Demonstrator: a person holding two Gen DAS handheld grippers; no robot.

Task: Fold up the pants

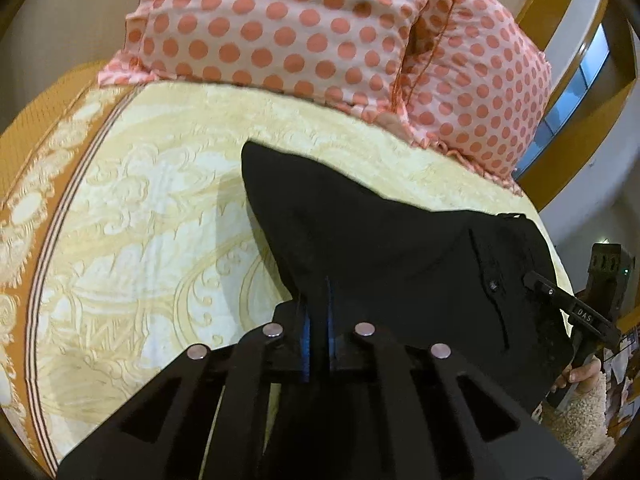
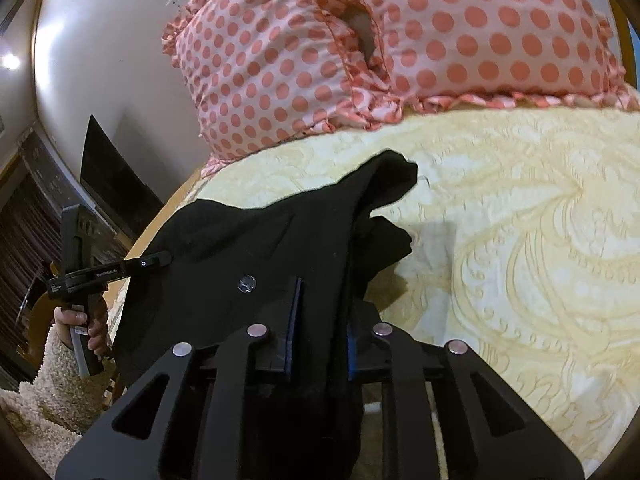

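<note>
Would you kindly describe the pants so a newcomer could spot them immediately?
Start at the two pink polka-dot pillows at the head of the bed. On the cream patterned bedspread before them lie the black pants, the only dark garment, gripped by both tools.

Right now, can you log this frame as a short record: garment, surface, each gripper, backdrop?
garment: black pants, bunched and partly lifted, not yet folded flat
surface: yellow patterned bedspread
left gripper: shut on the pants fabric
right gripper: shut on the pants fabric
backdrop: two pink polka-dot pillows at the head of the bed
button: one visible on the pants
</note>
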